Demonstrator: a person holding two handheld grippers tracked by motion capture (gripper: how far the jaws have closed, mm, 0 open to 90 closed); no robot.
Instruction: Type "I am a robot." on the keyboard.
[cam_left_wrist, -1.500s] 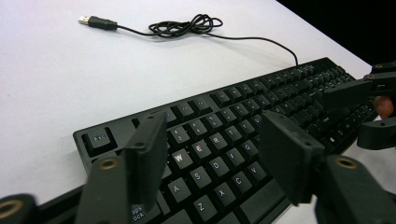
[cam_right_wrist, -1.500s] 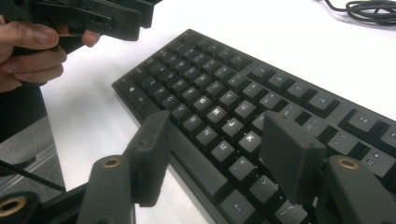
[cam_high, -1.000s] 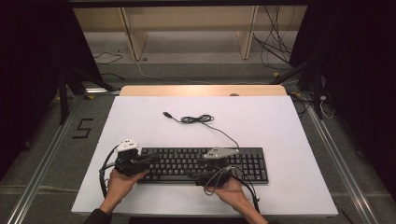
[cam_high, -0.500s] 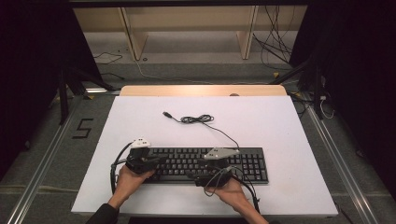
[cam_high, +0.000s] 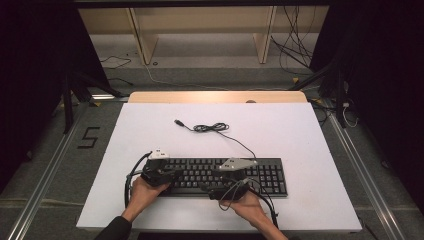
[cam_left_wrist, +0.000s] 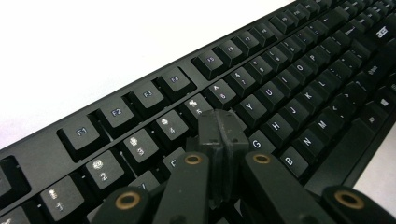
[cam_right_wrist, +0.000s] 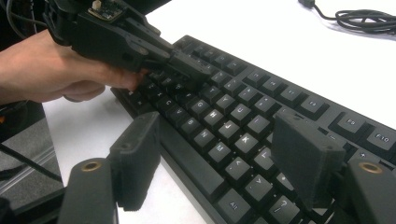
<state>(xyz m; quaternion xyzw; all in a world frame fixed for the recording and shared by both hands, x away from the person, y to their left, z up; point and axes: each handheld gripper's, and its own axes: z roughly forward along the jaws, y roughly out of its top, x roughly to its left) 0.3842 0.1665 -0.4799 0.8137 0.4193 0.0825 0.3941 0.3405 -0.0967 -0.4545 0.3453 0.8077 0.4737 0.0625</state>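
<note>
A black keyboard (cam_high: 265, 175) lies on the white table (cam_high: 310, 135) near its front edge. My left gripper (cam_high: 169, 176) is shut with nothing in it. Its joined tips (cam_left_wrist: 219, 133) rest over the keys around R and T, (cam_right_wrist: 198, 73) by the keyboard's left part. My right gripper (cam_high: 220, 189) hovers over the keyboard's front edge near the middle. It is open and its jaws have just been opening wider. Its pads (cam_right_wrist: 303, 158) stand apart above the letter keys (cam_right_wrist: 233, 135), pressing on nothing.
The keyboard's cable (cam_high: 212, 128) runs back to a loose coil mid-table, ending in a USB plug (cam_high: 178, 122). A wooden strip (cam_high: 215, 96) edges the table's far side. Beyond it stand shelf legs and floor cables (cam_high: 295, 55).
The left gripper has moved right and slightly down, from beside the keyboard's left end onto its left keys. The right hand has stayed put.
</note>
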